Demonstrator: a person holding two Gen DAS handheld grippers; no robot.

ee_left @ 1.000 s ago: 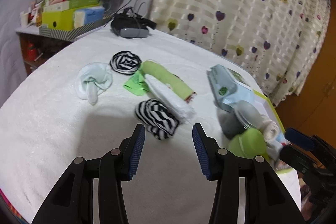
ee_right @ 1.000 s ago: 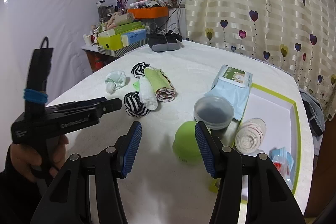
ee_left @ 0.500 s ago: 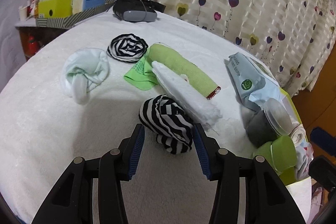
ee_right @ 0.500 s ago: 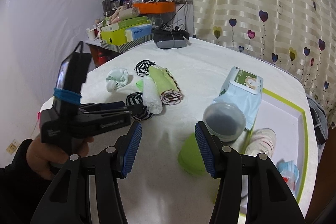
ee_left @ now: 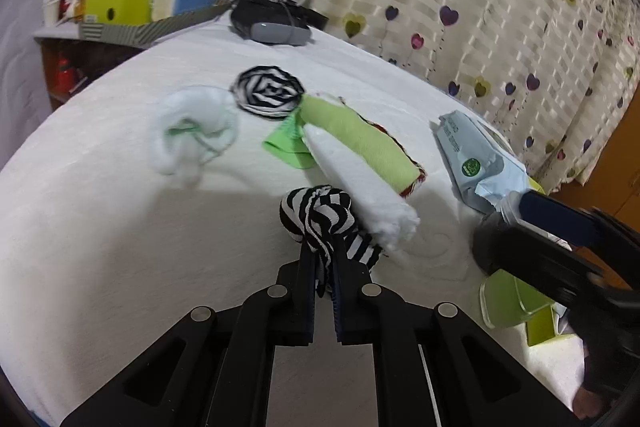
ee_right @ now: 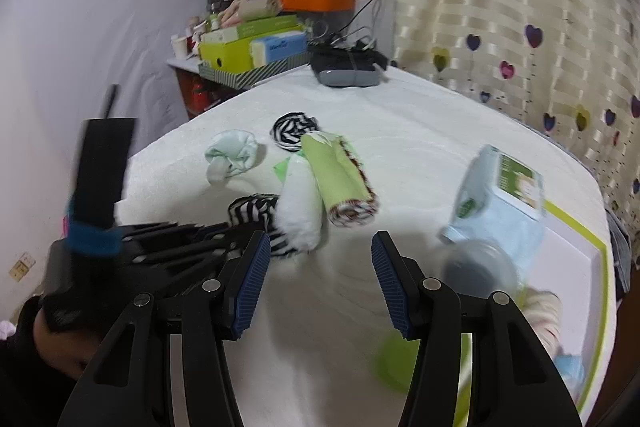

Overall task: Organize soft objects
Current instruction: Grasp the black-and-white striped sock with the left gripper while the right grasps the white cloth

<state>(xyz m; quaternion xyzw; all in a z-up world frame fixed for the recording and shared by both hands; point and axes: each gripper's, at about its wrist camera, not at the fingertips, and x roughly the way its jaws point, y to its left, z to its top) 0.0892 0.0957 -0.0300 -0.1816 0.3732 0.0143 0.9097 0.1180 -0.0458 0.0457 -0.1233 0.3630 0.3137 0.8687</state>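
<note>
Because the left tongs [ee_left: 323,267] pinch only a fold of the striped sock [ee_left: 320,217], just ahead of their tips on the surface [ee_left: 100,227], it may slip out when lifted. The white roll [ee_left: 360,183] touches the sock on its right and could be dragged along. The right tongs [ee_right: 320,277] stand wide and empty, near the roll; they may bump it.
</note>
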